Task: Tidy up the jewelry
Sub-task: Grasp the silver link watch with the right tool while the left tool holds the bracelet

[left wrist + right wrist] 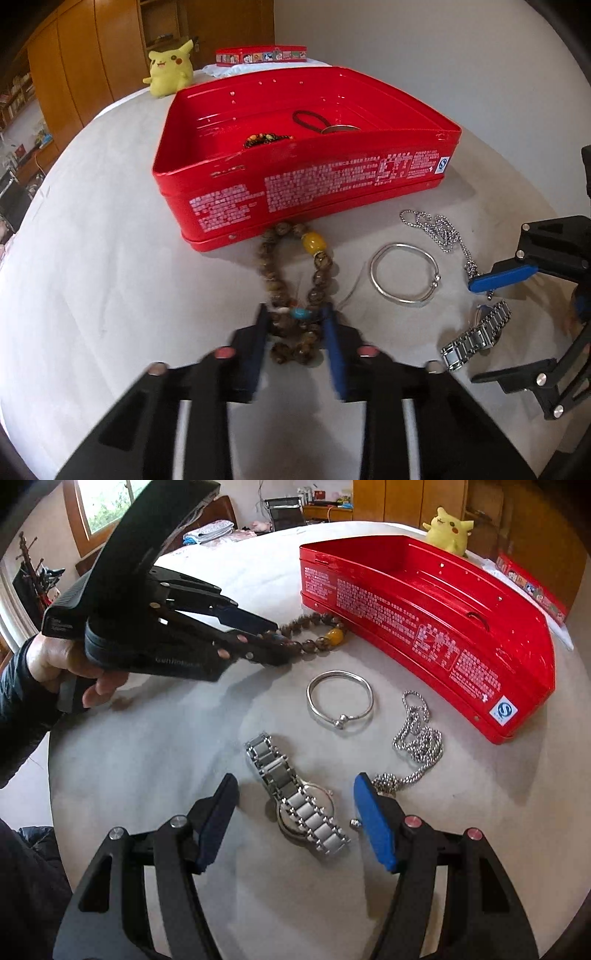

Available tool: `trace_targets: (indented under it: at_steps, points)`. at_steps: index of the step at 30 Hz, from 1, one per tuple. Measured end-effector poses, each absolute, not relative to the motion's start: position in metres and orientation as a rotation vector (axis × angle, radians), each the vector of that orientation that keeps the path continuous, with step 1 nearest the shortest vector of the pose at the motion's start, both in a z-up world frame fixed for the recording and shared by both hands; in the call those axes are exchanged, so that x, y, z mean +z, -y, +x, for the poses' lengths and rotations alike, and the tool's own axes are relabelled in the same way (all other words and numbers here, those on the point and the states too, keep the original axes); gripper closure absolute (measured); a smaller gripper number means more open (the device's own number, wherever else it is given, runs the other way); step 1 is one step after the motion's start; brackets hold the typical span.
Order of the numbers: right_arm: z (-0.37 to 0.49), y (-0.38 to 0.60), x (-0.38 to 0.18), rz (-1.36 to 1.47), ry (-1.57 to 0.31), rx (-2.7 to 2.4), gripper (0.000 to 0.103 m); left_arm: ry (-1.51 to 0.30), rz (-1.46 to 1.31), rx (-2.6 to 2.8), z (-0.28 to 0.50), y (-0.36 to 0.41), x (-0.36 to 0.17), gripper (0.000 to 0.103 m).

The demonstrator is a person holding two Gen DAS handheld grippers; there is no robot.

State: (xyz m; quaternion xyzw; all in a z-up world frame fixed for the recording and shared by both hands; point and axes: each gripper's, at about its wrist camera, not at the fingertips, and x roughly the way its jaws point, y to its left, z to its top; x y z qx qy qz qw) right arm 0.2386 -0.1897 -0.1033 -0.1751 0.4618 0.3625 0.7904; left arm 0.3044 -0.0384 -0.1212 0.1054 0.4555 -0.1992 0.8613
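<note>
2 tongs [295,325] [291,812] astride beads [295,280], watch [299,797].

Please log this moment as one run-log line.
left gripper: closing around bead bracelet | right gripper: open over watch | tin: open

Red tin [317,195] wall just beyond bead bracelet [295,280]; bare tabletop [110,266] leftward.

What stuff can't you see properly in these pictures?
- Watch face: both views, it lies face down under its own band.
- Beaded bracelet lower end: left wrist view, blurred between the left claw fingers; grip unclear.
- Dark beads inside the red tin: left wrist view, near wall hides most.
</note>
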Motion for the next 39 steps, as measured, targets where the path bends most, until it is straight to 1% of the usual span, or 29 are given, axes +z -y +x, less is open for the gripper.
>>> trace_targets:
  at_steps: [3, 4, 6, 7, 9, 15, 22, 39]
  points:
    - [0.24, 0.188, -0.104, -0.379, -0.998, 0.779, 0.05, -0.95, 0.211, -0.409, 0.3, 0.035, -0.121, 0.081]
    - [0.238, 0.188, -0.104, -0.374, -0.997, 0.781, 0.055, -0.948, 0.207, -0.407, 0.297, 0.033, -0.121, 0.081]
    - [0.236, 0.189, -0.104, -0.369, -0.995, 0.778, 0.06, -0.946, 0.189, -0.409, 0.289, 0.029, -0.119, 0.084]
    - [0.234, 0.189, -0.104, -0.368, -0.994, 0.778, 0.064, -0.94, 0.179, -0.411, 0.284, 0.026, -0.117, 0.091]
    - [0.232, 0.192, -0.103, -0.354, -0.999, 0.776, 0.072, -0.937, 0.15, -0.414, 0.276, 0.019, -0.113, 0.091]
    - [0.222, 0.194, -0.102, -0.323, -1.003, 0.771, 0.073, -0.932, 0.104, -0.406, 0.248, 0.002, -0.112, 0.091]
    - [0.217, 0.2, -0.093, -0.276, -0.985, 0.768, 0.073, -0.898, 0.055, -0.402, 0.22, -0.011, -0.098, 0.091]
    - [0.21, 0.198, -0.078, -0.262, -0.952, 0.765, 0.073, -0.853, 0.048, -0.414, 0.211, -0.006, -0.081, 0.091]
